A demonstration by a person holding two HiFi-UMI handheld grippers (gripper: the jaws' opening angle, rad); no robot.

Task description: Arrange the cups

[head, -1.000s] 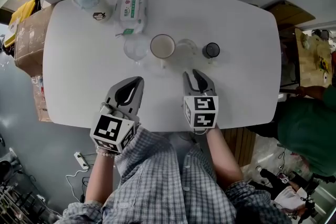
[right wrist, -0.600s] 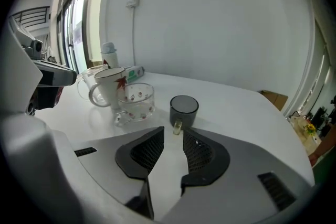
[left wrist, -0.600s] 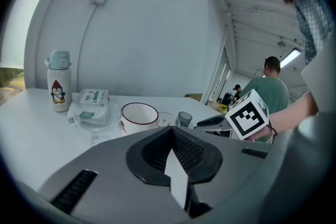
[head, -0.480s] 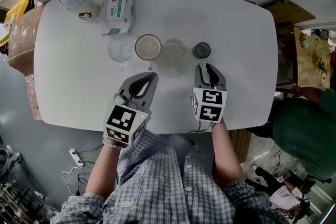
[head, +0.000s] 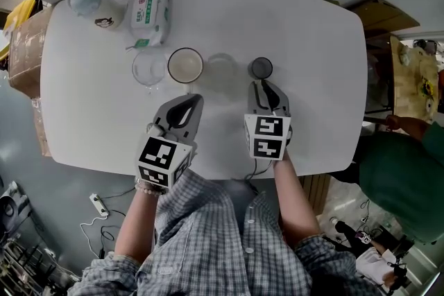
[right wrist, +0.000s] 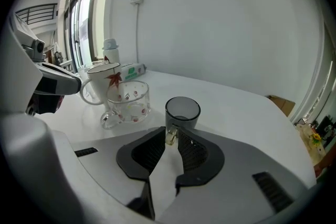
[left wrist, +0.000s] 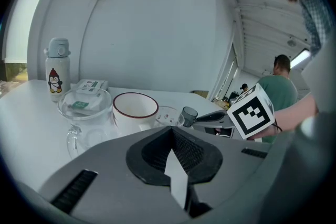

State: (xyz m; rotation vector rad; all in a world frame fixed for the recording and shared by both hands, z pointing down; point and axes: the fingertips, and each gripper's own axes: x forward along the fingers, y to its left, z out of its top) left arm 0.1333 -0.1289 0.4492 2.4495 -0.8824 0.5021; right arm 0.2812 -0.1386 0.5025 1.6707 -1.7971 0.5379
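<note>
1. Over the last second my right gripper (head: pixel 263 84) has come forward and swung into line with the small dark smoked-glass cup (head: pixel 261 66). It was hanging short of the cup and off to its left; now its tips sit at the cup's near wall. My left gripper (head: pixel 197 100) has crept forward a little too.
2. The right gripper's jaws are drawn almost together. They pinch a small pale translucent loop at the cup's near side, which I take for its handle.
3. The left gripper is clenched on nothing, tips meeting, just short of the white mug with a red rim (head: pixel 185 66).
4. The cups stand in a row across the white oval table (head: pixel 312 45): a plain clear glass mug (head: pixel 148 68), the white mug, and a clear glass cup with red and yellow dots (head: pixel 220 68). The dark cup is at the right end, a little apart.
5. I judge the step in hand to be taking hold of the dark cup, with the arranging barely begun.
6. Next I need a steady lift clear of the table. So small a hold may let the cup swing, and the dotted glass is near.
</note>
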